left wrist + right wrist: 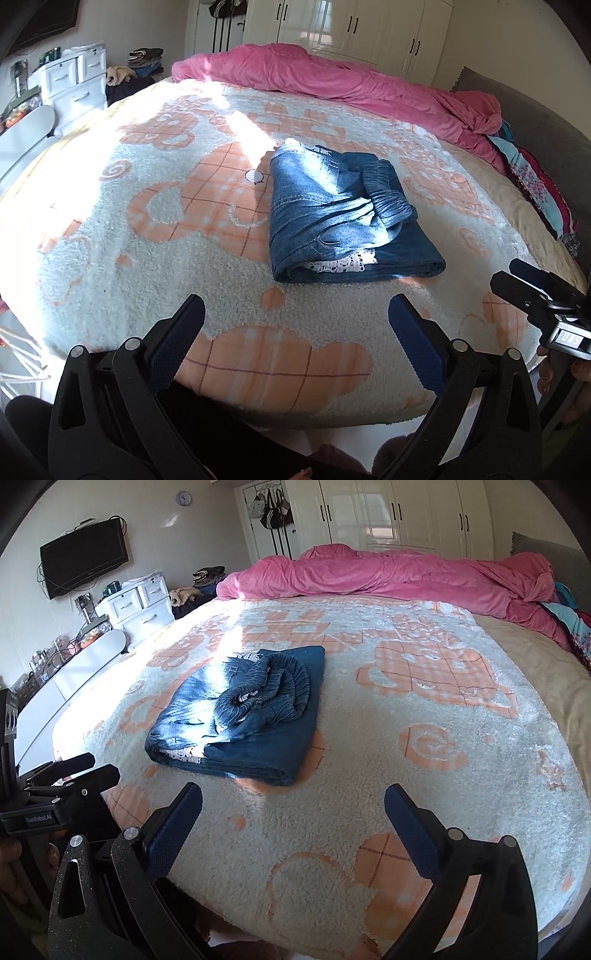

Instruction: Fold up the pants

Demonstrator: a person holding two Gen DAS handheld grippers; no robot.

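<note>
A pair of blue denim pants [343,218] lies folded into a compact bundle on the white and orange fleece blanket [147,229] of the bed. The elastic waistband sits on top and a bit of white patterned lining shows at the near edge. The pants also show in the right wrist view [243,709]. My left gripper [295,317] is open and empty, held back near the bed's front edge, short of the pants. My right gripper [291,805] is open and empty, also near the front edge. Each gripper shows at the side of the other's view.
A pink duvet [332,74] is bunched along the far side of the bed. Colourful pillows [535,181] lie at the right by a grey headboard. White drawers [136,605], a wall TV [85,557] and white wardrobes [406,513] stand beyond.
</note>
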